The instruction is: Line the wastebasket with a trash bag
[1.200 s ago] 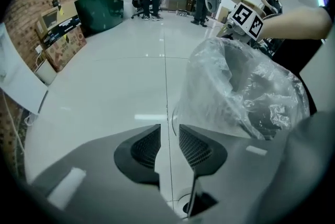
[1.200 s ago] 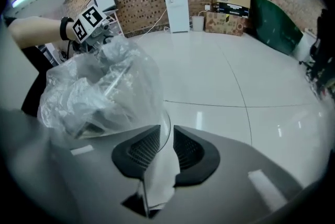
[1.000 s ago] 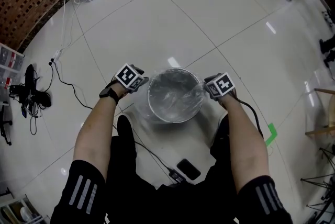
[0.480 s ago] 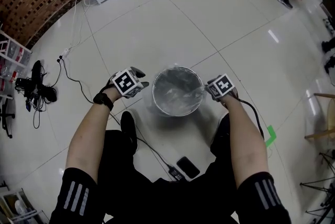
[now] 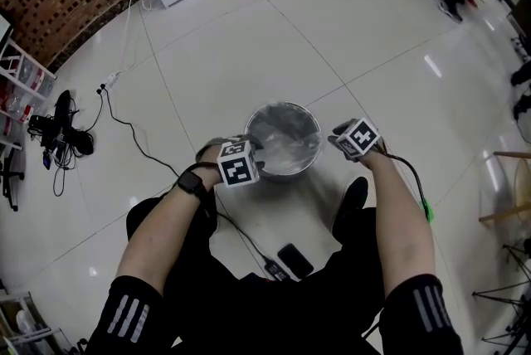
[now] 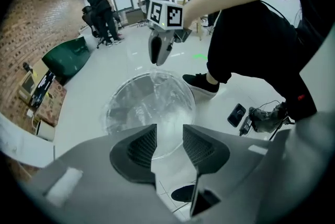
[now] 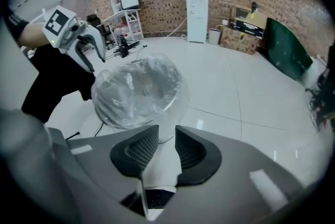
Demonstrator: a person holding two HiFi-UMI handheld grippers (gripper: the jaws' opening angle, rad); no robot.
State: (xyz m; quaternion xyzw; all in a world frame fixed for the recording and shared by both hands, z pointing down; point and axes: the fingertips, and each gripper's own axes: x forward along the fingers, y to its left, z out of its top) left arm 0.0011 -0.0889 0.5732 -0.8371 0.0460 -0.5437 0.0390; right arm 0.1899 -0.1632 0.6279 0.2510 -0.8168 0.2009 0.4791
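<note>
Head view puts the round, silver metal wastebasket on the white tiled floor, between the two grippers. A clear, crinkled plastic trash bag already sits inside it. The left gripper hangs just at the near-left part of the rim. The right gripper is just beside the opposite wall, tilted steeply down.

Left gripper view has the pads spread with nothing caught between them. Only the basket's rim and the bare floor show through the gap, and the basket lies directly ahead of and below its tips.

Right gripper view has the pads drawn closer together. A pale run of film tapers out of the bag's mouth and seems to end in the gap, so this gripper appears to be pinching a fold of the bag's edge. The basket lies just ahead of it.

By my reading, the bag is in and the step in hand is spreading its mouth and turning it over the rim. One side is held and the other is loose.

The next move calls for the left gripper to dip to the film at the rim in front of it and close on a fold. It would then draw that fold outward and down over the edge, working against the right gripper's hold. The pull should be gentle, because the film is thin and the basket looks light enough to tip or slide.
</note>
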